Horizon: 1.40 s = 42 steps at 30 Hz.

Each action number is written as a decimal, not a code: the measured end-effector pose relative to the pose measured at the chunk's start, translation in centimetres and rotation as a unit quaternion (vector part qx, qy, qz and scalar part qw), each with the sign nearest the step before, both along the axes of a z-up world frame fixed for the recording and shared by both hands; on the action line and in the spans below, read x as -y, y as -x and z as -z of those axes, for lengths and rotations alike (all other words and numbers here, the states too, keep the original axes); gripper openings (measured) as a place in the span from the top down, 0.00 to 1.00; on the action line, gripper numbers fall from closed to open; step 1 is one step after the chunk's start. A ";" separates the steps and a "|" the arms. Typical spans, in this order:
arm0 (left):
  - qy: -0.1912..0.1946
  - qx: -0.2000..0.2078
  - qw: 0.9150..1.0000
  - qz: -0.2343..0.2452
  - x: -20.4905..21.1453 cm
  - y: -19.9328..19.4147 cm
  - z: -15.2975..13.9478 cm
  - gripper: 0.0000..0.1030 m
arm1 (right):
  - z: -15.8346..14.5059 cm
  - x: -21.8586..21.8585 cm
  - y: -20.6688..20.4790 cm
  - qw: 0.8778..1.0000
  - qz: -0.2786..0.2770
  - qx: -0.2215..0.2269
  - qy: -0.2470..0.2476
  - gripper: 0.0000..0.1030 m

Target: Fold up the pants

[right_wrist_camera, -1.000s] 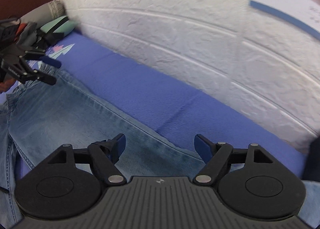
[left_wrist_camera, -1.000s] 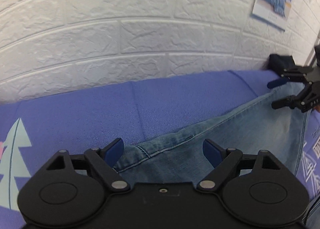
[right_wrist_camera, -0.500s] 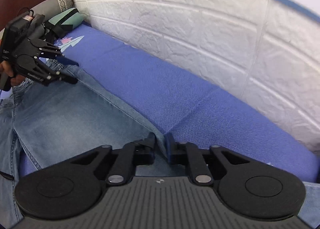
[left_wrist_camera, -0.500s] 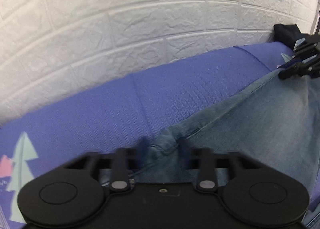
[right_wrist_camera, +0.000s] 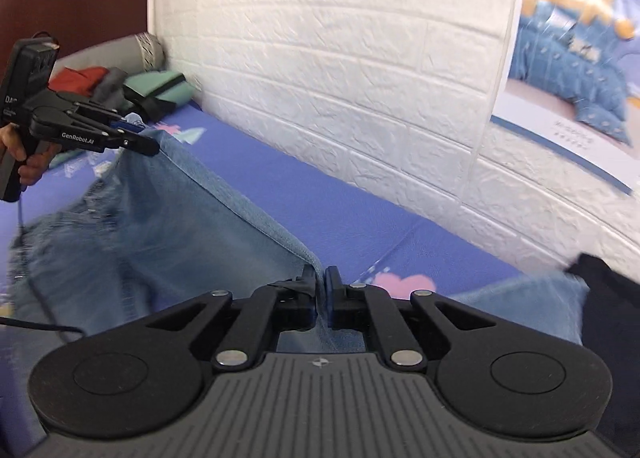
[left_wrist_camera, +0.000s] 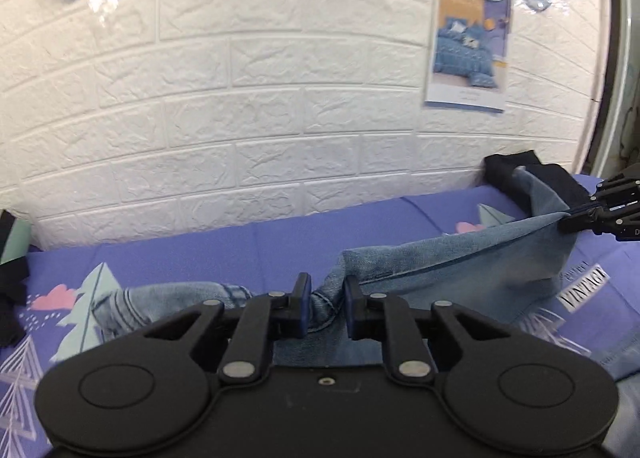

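Light blue denim pants (left_wrist_camera: 472, 270) lie on a purple patterned bed sheet (left_wrist_camera: 240, 254). My left gripper (left_wrist_camera: 326, 308) is shut on a bunched edge of the pants and holds it above the sheet. My right gripper (right_wrist_camera: 321, 298) is shut on the pants' edge (right_wrist_camera: 208, 193) further along. The edge hangs stretched between the two grippers. The right gripper also shows at the right edge of the left wrist view (left_wrist_camera: 568, 223). The left gripper shows in the right wrist view (right_wrist_camera: 148, 145), held by a hand.
A white brick-pattern wall (left_wrist_camera: 280, 117) runs close behind the bed, with a poster (left_wrist_camera: 468, 57) on it. A dark garment (left_wrist_camera: 520, 173) lies at the far right by the wall. Folded clothes (right_wrist_camera: 132, 85) are piled at the bed's far left end.
Both grippers went from open to shut on the pants' edge, then lifted it off the sheet. The views tilted upward, showing more wall.
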State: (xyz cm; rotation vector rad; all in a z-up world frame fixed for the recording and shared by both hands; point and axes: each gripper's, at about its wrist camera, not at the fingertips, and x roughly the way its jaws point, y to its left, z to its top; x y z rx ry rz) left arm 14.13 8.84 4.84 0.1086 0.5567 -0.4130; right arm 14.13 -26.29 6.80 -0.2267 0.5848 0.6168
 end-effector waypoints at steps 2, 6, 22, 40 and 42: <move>-0.004 0.003 1.000 0.001 -0.2 3.4 -0.4 1.00 | 0.3 -0.1 3.2 1.000 -0.001 0.002 -0.002 0.94; 0.020 -0.011 1.000 -0.012 -1.1 9.1 0.2 1.00 | 1.9 -0.1 8.5 1.000 0.002 -0.012 -0.015 0.94; 0.062 -0.117 0.987 -0.085 -3.3 18.6 7.3 0.32 | 8.2 -1.6 17.0 0.996 0.042 -0.078 -0.029 0.79; 0.102 -0.046 0.943 -0.313 -12.5 21.4 2.6 0.00 | 4.8 3.4 17.6 0.987 0.155 -0.001 -0.029 0.49; 0.093 -0.070 0.943 -0.312 -12.1 20.5 4.5 0.00 | 5.3 1.8 16.5 0.989 0.147 0.013 -0.016 0.43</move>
